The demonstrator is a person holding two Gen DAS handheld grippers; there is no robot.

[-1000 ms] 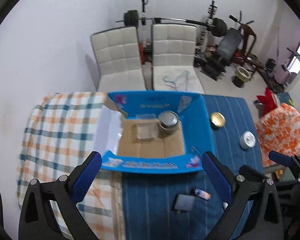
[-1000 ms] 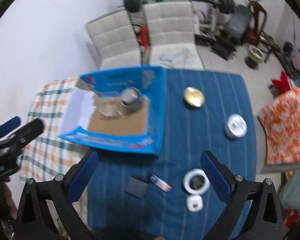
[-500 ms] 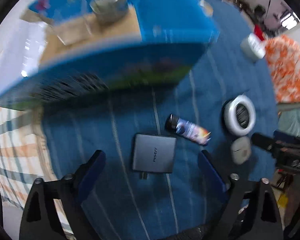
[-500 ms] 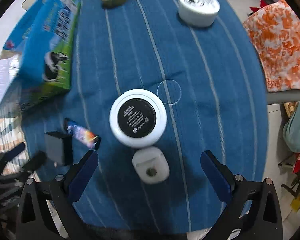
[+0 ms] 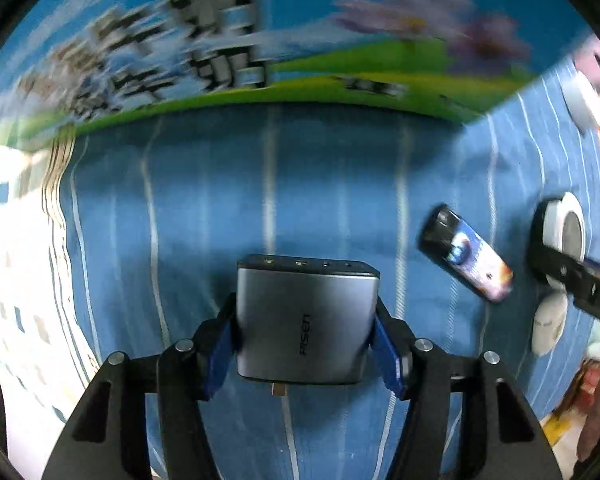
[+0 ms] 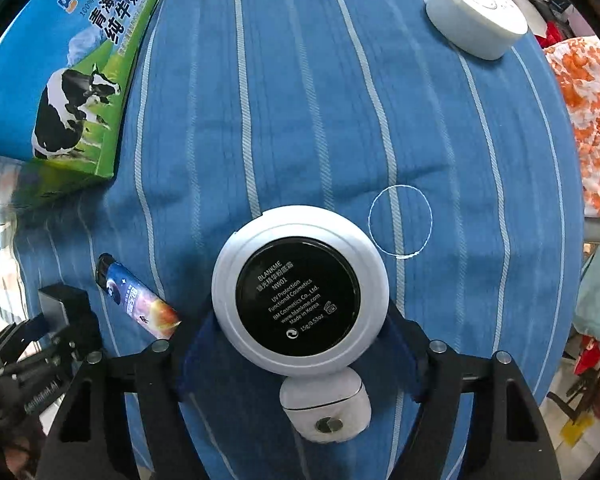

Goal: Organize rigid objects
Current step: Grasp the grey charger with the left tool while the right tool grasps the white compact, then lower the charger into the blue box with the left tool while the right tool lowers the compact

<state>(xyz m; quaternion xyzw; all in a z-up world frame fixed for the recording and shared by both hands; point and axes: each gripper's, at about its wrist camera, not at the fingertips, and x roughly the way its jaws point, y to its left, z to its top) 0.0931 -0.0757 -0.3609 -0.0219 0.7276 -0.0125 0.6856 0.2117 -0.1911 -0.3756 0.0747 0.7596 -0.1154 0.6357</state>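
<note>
A: What does the left gripper (image 5: 306, 344) have?

B: Its blue pads press both sides of the grey charger (image 5: 306, 320), which lies flat on the blue striped cloth (image 5: 204, 216). The milk carton box (image 5: 228, 40) fills the view at 12 o'clock, with bare cloth between it and the charger's port edge.

A: And the right gripper (image 6: 300, 344)?

B: It is clamped on the round white cosmetic compact (image 6: 300, 296), label side up. A small white case (image 6: 326, 408) sits just behind, at 6 o'clock, touching the compact's rim. The lighter (image 6: 138, 294) lies at 9 o'clock, near the left pad.

A: Free room?

B: Open cloth runs from the compact toward 12 o'clock. A white round container (image 6: 476, 16) stands at 1 o'clock near the cloth's edge, the box at 10 o'clock.
</note>
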